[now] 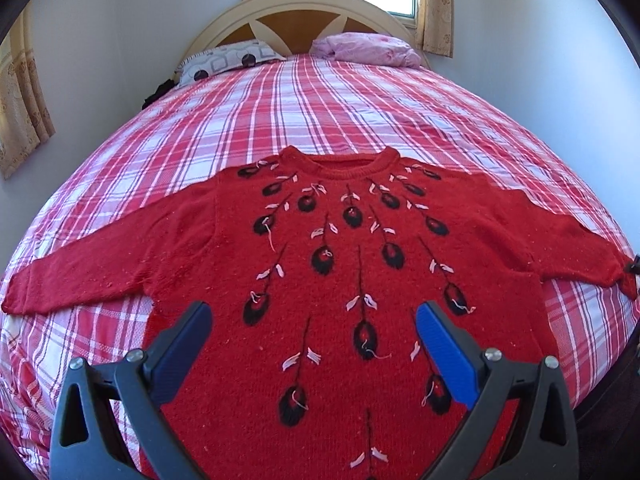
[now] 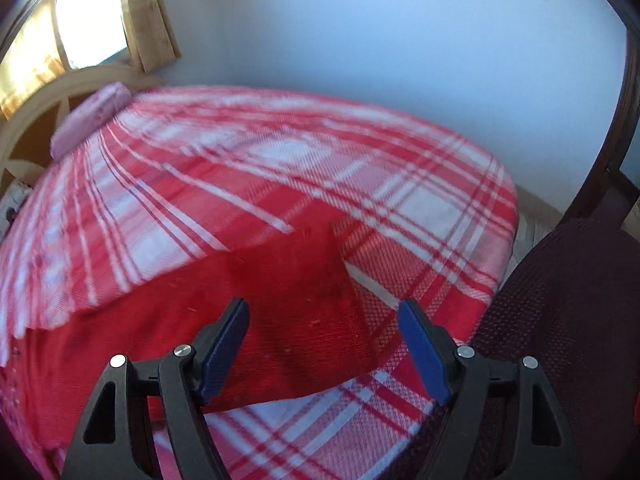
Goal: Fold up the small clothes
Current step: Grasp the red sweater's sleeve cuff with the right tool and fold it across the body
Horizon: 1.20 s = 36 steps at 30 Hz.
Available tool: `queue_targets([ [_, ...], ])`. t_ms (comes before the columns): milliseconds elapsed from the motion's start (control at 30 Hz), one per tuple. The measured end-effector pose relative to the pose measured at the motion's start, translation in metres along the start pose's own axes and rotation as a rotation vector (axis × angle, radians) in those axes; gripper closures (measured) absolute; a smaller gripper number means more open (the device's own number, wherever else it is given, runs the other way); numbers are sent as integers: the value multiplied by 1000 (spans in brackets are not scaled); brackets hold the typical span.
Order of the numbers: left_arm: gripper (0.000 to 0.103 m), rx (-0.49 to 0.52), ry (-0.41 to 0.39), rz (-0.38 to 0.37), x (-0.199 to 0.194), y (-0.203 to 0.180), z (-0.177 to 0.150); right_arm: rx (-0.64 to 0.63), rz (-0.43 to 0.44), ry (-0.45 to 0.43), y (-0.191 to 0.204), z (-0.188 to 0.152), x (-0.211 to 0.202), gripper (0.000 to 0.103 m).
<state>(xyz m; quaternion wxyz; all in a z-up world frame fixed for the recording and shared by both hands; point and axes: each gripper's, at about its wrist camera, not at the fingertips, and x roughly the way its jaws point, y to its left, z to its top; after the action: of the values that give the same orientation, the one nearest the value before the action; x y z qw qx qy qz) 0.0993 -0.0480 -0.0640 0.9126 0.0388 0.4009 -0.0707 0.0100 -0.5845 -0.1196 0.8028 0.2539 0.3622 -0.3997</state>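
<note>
A red knitted sweater (image 1: 332, 280) with black and pink leaf embroidery lies flat, front up, on the plaid bed, both sleeves spread out sideways. My left gripper (image 1: 314, 314) is open and empty, hovering over the sweater's lower body. My right gripper (image 2: 324, 310) is open and empty just above the end of the sweater's right sleeve (image 2: 288, 304), near the bed's right edge. The right wrist view is blurred.
The red and white plaid bedsheet (image 1: 320, 104) covers the bed. Two pillows (image 1: 368, 50) lie by the headboard (image 1: 304, 12). A dark mesh chair (image 2: 568, 320) stands close to the bed's right edge. Walls close in on both sides.
</note>
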Motion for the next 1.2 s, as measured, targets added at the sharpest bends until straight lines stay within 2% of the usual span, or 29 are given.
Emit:
queue_targets([
  [100, 0, -3, 6, 5, 1, 4, 0, 35, 34, 6, -3, -4, 10, 27],
  [167, 0, -9, 6, 7, 0, 8, -1, 39, 34, -5, -1, -6, 7, 33],
  [233, 0, -16, 9, 5, 1, 12, -1, 16, 59, -22, 5, -10, 1, 63],
  [300, 0, -32, 13, -5, 1, 16, -2, -11, 101, -22, 9, -11, -3, 87],
  [400, 0, -42, 7, -9, -1, 22, -2, -55, 104, -10, 19, -5, -4, 90],
  [467, 0, -48, -12, -2, -7, 30, -2, -59, 112, -40, 27, -2, -18, 90],
  [567, 0, -77, -32, 3, -13, 44, 0, -96, 202, -100, 55, 4, -59, 90],
  [700, 0, -119, -58, 20, -19, 64, 3, -193, 444, -116, 127, -1, -121, 90],
  [800, 0, -153, -86, 49, -28, 85, 2, -304, 627, -134, 206, -17, -168, 90],
  [867, 0, -183, -101, 73, -34, 101, 0, -386, 772, -92, 271, -41, -188, 90],
  [933, 0, -205, -105, 94, -37, 114, -3, -457, 841, -54, 328, -70, -194, 90],
  [1000, 0, -227, -106, 127, -39, 130, -8, -518, 874, -20, 371, -101, -192, 90],
  [1067, 0, -249, -103, 159, -40, 146, -14, -580, 900, 50, 419, -147, -179, 90],
  [1200, 0, -287, -95, 199, -40, 172, -23, -667, 901, 137, 476, -221, -155, 89],
])
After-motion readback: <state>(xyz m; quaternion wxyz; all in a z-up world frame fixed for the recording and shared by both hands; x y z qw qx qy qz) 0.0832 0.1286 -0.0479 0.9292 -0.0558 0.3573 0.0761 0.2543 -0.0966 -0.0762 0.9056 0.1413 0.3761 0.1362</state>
